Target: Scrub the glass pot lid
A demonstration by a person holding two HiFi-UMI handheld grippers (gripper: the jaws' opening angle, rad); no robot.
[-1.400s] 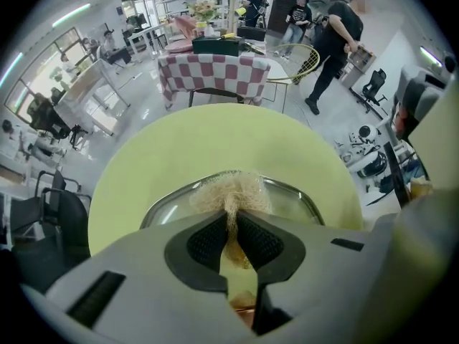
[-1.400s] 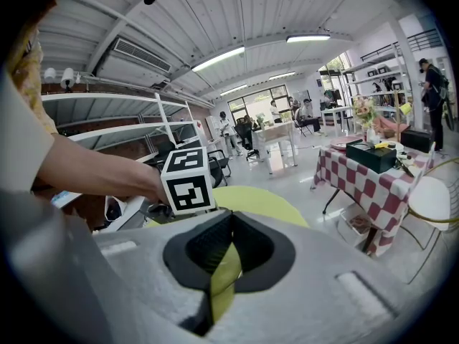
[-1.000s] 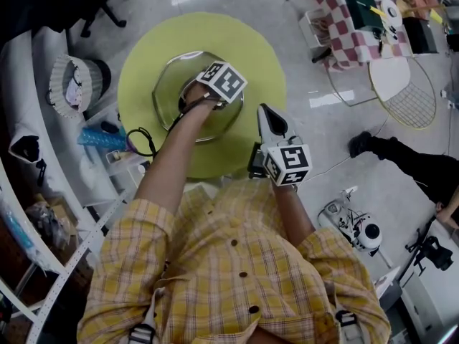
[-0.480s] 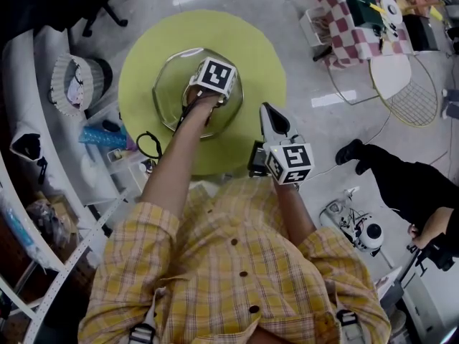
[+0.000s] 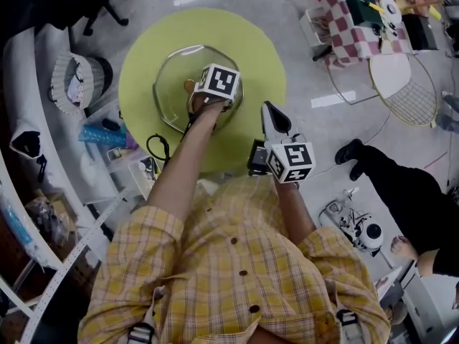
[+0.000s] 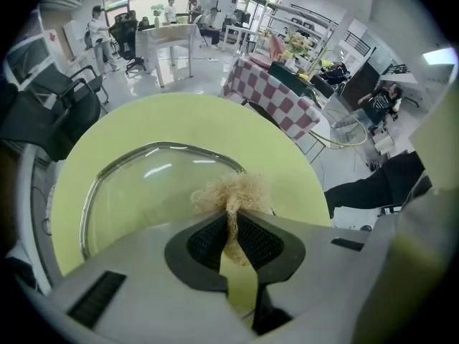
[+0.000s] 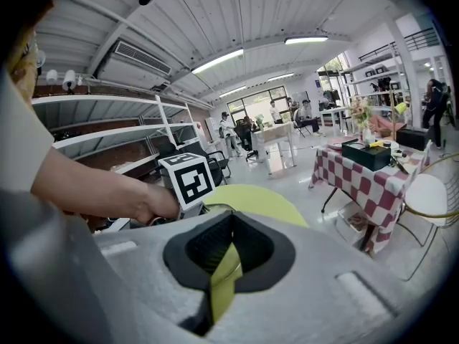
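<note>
The glass pot lid [image 5: 176, 84] lies on the round yellow-green table [image 5: 247, 45]. My left gripper [image 5: 195, 90] reaches over the lid's right half, with its marker cube above. In the left gripper view its jaws [image 6: 233, 217] are shut on a tan fibrous scrubber [image 6: 231, 192] that rests on the lid [image 6: 143, 185]. My right gripper [image 5: 269, 113] hovers by the table's near right edge, off the lid. Its jaws [image 7: 228, 221] are shut with nothing between them. It looks toward the left gripper's cube [image 7: 188, 179] and the table [image 7: 258, 196].
Metal shelving [image 5: 43, 213] with clutter runs along the left. A checkered table [image 5: 351, 20] and a white wire chair [image 5: 405, 84] stand at the upper right. A person in black [image 5: 401, 185] and a small white device [image 5: 355, 228] are on the floor at right.
The left gripper has shifted slightly over the lid, and the scrubber now shows at its tip. The right gripper has held still. The person at right has moved.
</note>
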